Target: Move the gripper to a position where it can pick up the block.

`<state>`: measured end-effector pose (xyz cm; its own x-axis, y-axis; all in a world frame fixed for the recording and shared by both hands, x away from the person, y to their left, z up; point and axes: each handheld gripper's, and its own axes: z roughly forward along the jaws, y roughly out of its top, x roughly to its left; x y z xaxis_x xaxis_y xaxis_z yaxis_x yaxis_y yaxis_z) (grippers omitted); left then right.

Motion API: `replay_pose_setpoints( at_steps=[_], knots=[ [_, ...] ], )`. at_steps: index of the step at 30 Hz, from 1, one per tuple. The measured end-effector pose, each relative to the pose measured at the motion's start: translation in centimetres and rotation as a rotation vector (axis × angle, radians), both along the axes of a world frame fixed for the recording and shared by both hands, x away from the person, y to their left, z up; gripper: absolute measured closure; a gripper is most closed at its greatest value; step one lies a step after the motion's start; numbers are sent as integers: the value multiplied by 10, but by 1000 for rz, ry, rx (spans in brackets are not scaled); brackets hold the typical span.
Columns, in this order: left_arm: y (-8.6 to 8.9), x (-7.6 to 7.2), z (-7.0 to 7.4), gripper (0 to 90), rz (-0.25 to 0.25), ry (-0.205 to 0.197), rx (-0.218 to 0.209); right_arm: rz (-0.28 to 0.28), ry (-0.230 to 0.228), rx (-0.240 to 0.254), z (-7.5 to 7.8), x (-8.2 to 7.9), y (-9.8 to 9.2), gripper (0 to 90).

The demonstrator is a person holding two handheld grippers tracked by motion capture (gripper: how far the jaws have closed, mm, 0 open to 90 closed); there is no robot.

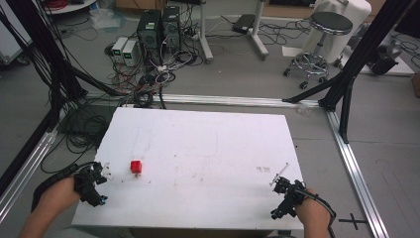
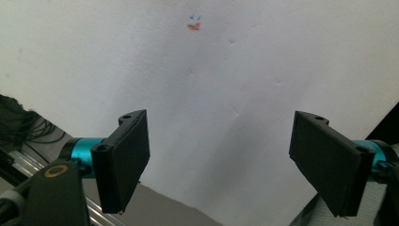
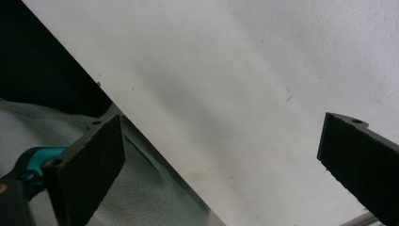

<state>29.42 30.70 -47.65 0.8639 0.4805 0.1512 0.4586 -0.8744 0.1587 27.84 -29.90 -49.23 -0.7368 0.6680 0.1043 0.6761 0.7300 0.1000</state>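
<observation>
A: A person's two hands rest at the near corners of a white table (image 1: 208, 144), each holding a two-jaw gripper. The one small thing on the top is a red block (image 1: 135, 166), squarish and bright, sitting just right of the left gripper (image 1: 101, 173).

B: Is either gripper holding it?

A: No — the left gripper (image 2: 219, 160), in its own view, has its flat black jaws spread wide with nothing but bare tabletop between them. The right gripper (image 3: 221, 160) is likewise wide apart over the table's near edge, with grey cloth showing below that edge.

B: Why parked there?

A: My reading: a ready stance, hands clear of the middle. The right gripper (image 1: 287, 191) sits well apart from the block; the left is the likelier one to reach it.

B: And the surfaces?

A: The table is matte white, faintly scuffed, with a small orange-and-blue mark (image 2: 194, 23) ahead of the left jaws. The jaw pads look like dull, slightly rough black slabs on teal fittings.
</observation>
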Motion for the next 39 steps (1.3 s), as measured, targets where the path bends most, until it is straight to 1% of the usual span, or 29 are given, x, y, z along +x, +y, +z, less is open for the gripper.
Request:
replay_pose_setpoints(
  at_steps=[2, 3, 5, 6, 13, 14, 15, 17, 19, 21, 23, 24, 26, 29, 30, 32, 34, 37, 39],
  knots=[
    [0, 4, 2, 211, -16, 4, -1, 0, 1, 3, 0, 0, 0, 9],
    [0, 7, 4, 211, -26, 4, 6, -2, 4, 3, 1, 0, 1, 9],
    [0, 9, 4, 211, -27, 4, 6, 0, -3, 5, 0, 0, 0, 9],
    [0, 13, 6, 211, -37, 5, 16, 1, -3, 3, 0, 0, 0, 9],
    [-1, 24, 9, 212, -67, 8, 23, -1, 2, 2, -1, 0, 0, 9],
    [-2, 26, 10, 212, -83, 7, 29, -1, 1, 4, -1, 0, -1, 9],
    [-2, 27, 10, 212, -91, 4, 27, -1, 1, 5, -1, 0, -1, 9],
    [-4, 33, 13, 212, -124, -2, 30, -3, 1, 5, -2, 0, -1, 9],
    [-5, 37, 15, 212, -139, -5, 30, -2, 2, 6, -2, 0, -1, 9],
    [-8, 40, 16, 212, -171, -13, 36, -1, 2, 6, -2, 0, -1, 9],
    [-10, 44, 16, 212, -189, -14, 34, -2, 4, 5, -2, 0, -1, 9],
    [-11, 45, 16, 213, -210, -19, 39, 0, 2, 7, -3, 0, -1, 9],
    [-13, 49, 16, 214, -227, -13, 35, 5, 6, 5, -3, 0, -2, 9],
    [-16, 56, 16, 215, -240, -6, 45, 6, 6, 6, -3, 0, -1, 9],
    [-17, 58, 16, 215, -243, -5, 42, 8, 10, 5, -3, 0, -1, 9],
    [-19, 62, 16, 215, -254, -3, 50, 10, 9, 7, -3, 0, -1, 9],
    [-22, 67, 17, 215, -265, 0, 67, 9, 7, 5, -3, 0, 0, 9],
    [-24, 70, 16, 215, -272, -1, 71, 12, 6, 8, -3, 0, 0, 9],
    [-27, 72, 15, 215, -280, 7, 72, 15, 7, 5, -2, 0, 0, 9]
  ],
)
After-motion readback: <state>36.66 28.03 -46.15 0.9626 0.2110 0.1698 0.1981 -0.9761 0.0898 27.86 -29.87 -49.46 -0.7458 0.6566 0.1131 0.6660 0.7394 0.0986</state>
